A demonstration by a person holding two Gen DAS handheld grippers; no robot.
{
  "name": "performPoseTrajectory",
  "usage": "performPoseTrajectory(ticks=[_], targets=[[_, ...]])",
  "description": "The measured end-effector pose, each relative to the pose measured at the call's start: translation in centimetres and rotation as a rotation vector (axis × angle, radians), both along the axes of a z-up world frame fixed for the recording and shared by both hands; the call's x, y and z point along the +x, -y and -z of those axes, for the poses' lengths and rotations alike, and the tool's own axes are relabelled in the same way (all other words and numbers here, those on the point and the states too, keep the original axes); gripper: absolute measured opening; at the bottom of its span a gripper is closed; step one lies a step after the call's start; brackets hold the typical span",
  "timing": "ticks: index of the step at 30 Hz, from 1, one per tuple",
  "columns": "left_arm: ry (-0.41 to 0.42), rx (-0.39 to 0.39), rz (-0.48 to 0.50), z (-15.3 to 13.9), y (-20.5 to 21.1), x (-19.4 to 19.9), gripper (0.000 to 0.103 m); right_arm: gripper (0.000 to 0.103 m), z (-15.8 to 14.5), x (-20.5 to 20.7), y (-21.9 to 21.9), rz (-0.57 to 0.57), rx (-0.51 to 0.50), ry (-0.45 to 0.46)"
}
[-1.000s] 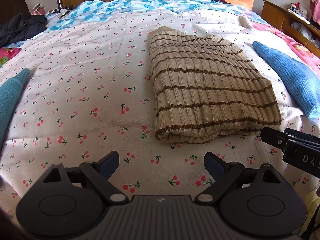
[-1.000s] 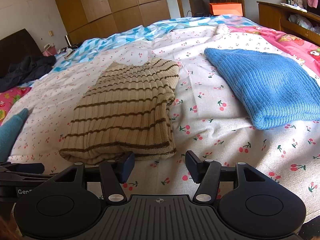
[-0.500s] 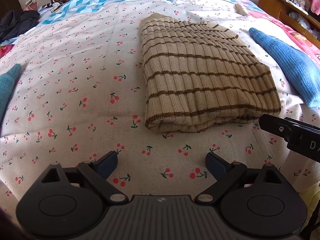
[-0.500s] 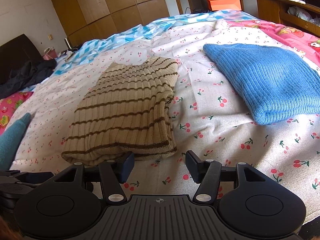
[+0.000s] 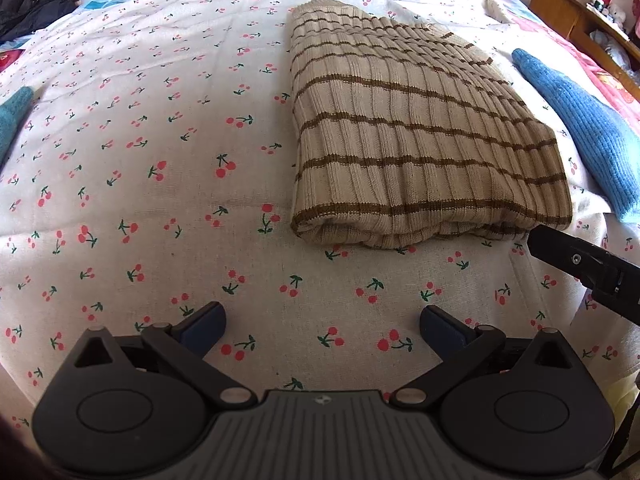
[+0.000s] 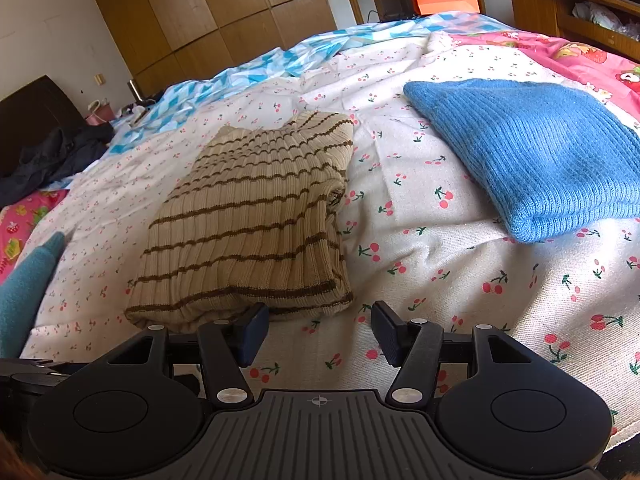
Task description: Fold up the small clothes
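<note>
Striped sweater (image 5: 416,136) lies folded on bed (image 5: 160,160), just ahead of both grippers. Soft ribbed knit, light, floppy, layers likely to slide. Best hold: thick folded near edge. Left gripper (image 5: 322,326) jaws wide apart, empty; right gripper (image 6: 318,330) jaws apart, empty.

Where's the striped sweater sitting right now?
The folded striped sweater lies on the cherry-print sheet, centre-left in the right wrist view, with the blue sweater to its right, apart from it, and a teal garment far left.
</note>
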State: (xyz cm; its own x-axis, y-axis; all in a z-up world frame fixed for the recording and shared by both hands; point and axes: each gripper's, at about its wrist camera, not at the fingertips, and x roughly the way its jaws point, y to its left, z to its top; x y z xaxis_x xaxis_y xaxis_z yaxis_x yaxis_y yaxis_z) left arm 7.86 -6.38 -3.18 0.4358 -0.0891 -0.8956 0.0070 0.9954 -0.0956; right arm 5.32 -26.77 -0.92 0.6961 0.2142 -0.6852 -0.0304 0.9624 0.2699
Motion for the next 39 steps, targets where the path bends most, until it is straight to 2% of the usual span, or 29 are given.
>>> performPoseTrajectory(ticks=[7, 22, 39], targets=[[-0.033, -0.044, -0.025, 0.1, -0.6, 0.1, 0.103, 0.057, 0.0, 0.0, 0.0, 0.001, 0.001, -0.002], [0.002, 0.016, -0.016, 0.7, 0.4, -0.5, 0.103, 0.057, 0.0, 0.0, 0.0, 0.001, 0.002, -0.001], [-0.004, -0.015, -0.016, 0.4, -0.6, -0.2, 0.103, 0.057, -0.3, -0.3, 0.2, 0.008, 0.017, 0.017]])
